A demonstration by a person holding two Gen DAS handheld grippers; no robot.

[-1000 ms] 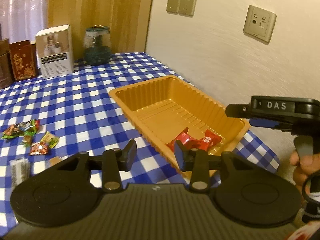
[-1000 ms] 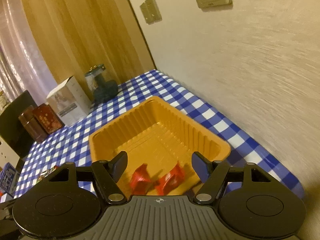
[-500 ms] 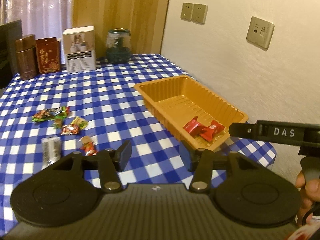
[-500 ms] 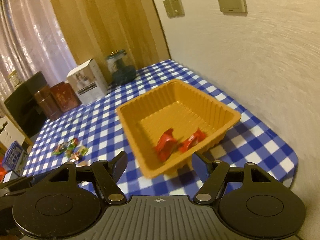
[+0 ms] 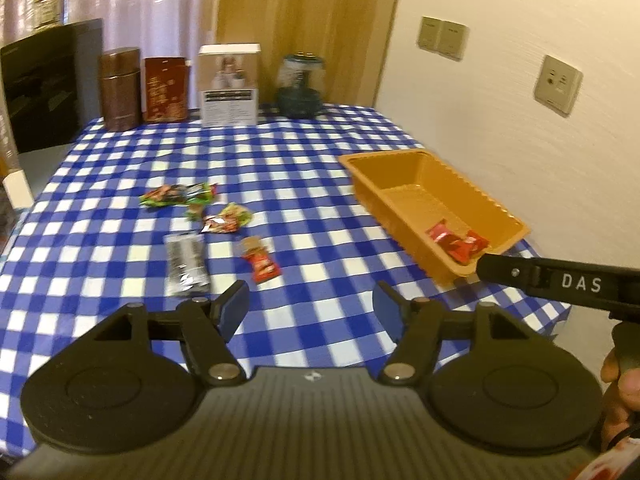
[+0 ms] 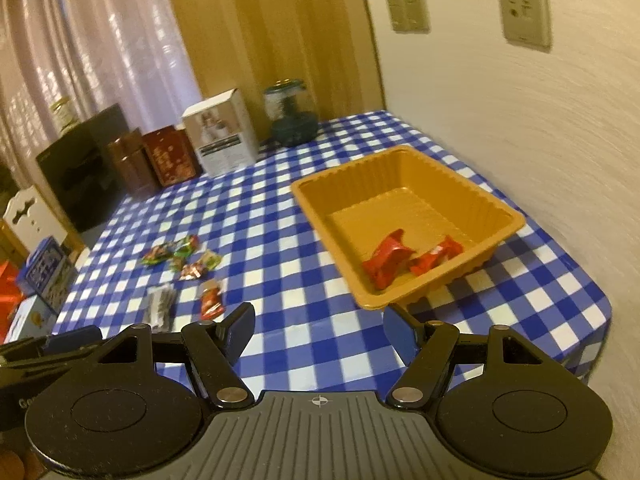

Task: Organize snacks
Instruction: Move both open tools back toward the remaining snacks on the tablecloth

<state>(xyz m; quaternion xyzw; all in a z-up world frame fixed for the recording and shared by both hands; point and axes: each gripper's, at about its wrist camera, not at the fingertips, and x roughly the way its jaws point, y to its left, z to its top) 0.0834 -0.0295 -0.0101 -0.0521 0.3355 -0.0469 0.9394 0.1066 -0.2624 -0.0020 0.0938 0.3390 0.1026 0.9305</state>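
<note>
An orange tray [image 5: 400, 164] [image 6: 320, 216] sits on the checked table by the wall and holds two red snack packs [image 5: 458, 242] [image 6: 390, 260]. Several loose snacks lie on the cloth to its left: a small red pack [image 5: 260, 266] [image 6: 211, 300], a grey sachet [image 5: 186, 262] [image 6: 160, 306], and green and red wrappers [image 5: 178, 195] [image 6: 172, 251]. My left gripper [image 5: 310, 306] is open and empty above the table's near part. My right gripper [image 6: 320, 328] is open and empty, back from the tray's near corner; its body shows at the right of the left wrist view [image 5: 560, 282].
At the table's far edge stand a brown tin [image 5: 120, 88], a red box [image 5: 166, 88], a white box [image 5: 229, 84] and a dark glass jar [image 5: 300, 86]. The wall with sockets [image 5: 558, 84] runs along the right. Boxes sit off the table's left side [image 6: 44, 268].
Both grippers have pulled back and up from the tray and turned left, bringing the loose snacks into view. The left jaws have opened wider. The two red packs stay in the tray.
</note>
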